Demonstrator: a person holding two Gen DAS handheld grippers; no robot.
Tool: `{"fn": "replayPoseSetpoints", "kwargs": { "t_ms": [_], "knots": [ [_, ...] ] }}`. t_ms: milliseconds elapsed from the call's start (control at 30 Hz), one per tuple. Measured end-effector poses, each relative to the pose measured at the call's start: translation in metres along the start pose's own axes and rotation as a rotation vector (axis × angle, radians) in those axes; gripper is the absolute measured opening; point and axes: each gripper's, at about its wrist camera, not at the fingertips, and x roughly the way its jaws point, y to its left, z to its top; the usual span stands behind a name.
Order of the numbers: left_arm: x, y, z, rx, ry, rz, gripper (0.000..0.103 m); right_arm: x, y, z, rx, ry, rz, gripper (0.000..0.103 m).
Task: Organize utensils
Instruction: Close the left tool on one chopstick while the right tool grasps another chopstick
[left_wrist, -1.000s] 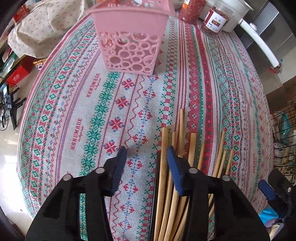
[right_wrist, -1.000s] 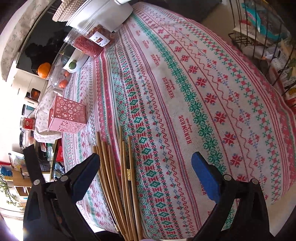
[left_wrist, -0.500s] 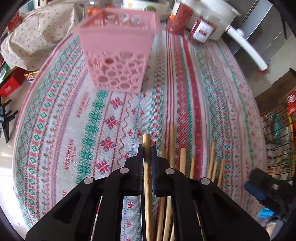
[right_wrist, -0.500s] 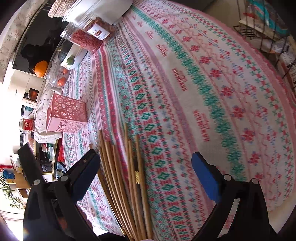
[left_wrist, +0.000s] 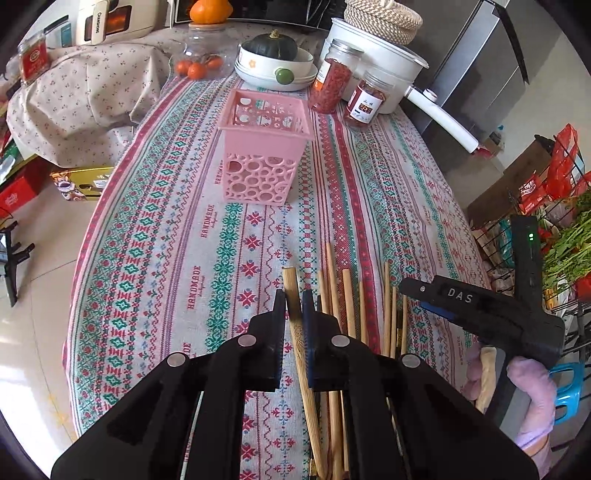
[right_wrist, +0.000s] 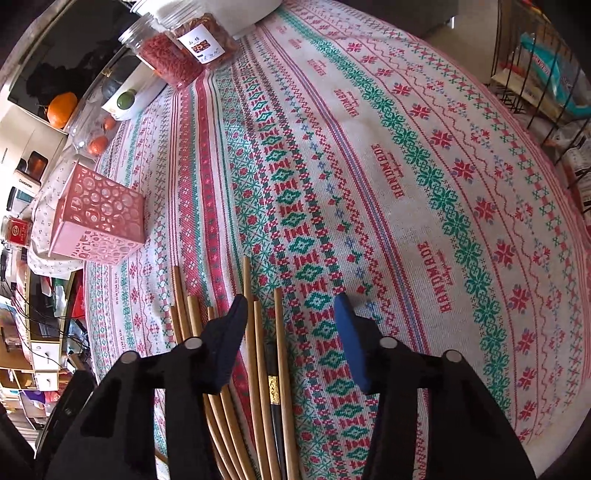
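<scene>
Progress looks early: in the left wrist view the left gripper (left_wrist: 294, 306) is clamped on one wooden chopstick (left_wrist: 300, 334), its far tip poking out past the fingertips and angled off the row. Pink holder (left_wrist: 264, 147) stands upright further along the tablecloth (left_wrist: 147, 229), well apart from the gripper, and as far as its open top shows, nothing is in it yet. Remaining chopsticks (left_wrist: 364, 302) lie side by side on the cloth just right of the held one, so nearly all of the sorting is left, by the look of it. Path from gripper to holder is bare cloth, nothing in the way. Beyond the holder: two red-filled jars (left_wrist: 347, 92), a bowl stack with a dark squash (left_wrist: 275, 61), a white pot (left_wrist: 376, 55); none crowd the holder's mouth. Right gripper (left_wrist: 424, 299) shows at the right edge, held in a gloved hand (left_wrist: 532, 391). In the right wrist view the right gripper (right_wrist: 291, 332) has just been closing, jaws half apart, straddling several chopsticks (right_wrist: 255, 350) plus a dark one with a gold band (right_wrist: 274, 384); pads don't press on any yet. Likely risk there: catching several at once. Holder (right_wrist: 98, 218) sits far left, clear of the row.
</scene>
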Motion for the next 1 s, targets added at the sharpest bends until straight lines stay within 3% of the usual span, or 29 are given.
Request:
{"fn": "replayPoseSetpoints", "kwargs": {
  "t_ms": [233,300,533,800,1000],
  "knots": [
    [-0.005,0.003,0.001,-0.007,-0.023,0.010,0.008,0.009,0.021,-0.002,-0.052,-0.011,-0.023,0.028],
    [-0.005,0.003,0.001,-0.007,-0.023,0.010,0.008,0.012,0.026,-0.002,-0.064,-0.011,-0.027,0.018],
    [-0.007,0.012,0.001,-0.021,-0.024,0.014,0.008,0.016,0.032,-0.003,-0.069,-0.034,-0.036,0.006],
    [-0.012,0.016,0.000,-0.035,-0.044,0.004,0.008,-0.005,0.026,-0.005,-0.098,-0.112,-0.016,0.005],
    [-0.032,0.023,-0.005,-0.038,-0.105,-0.018,0.008,-0.047,0.016,-0.016,-0.131,-0.198,0.053,0.005]
  ]
}}
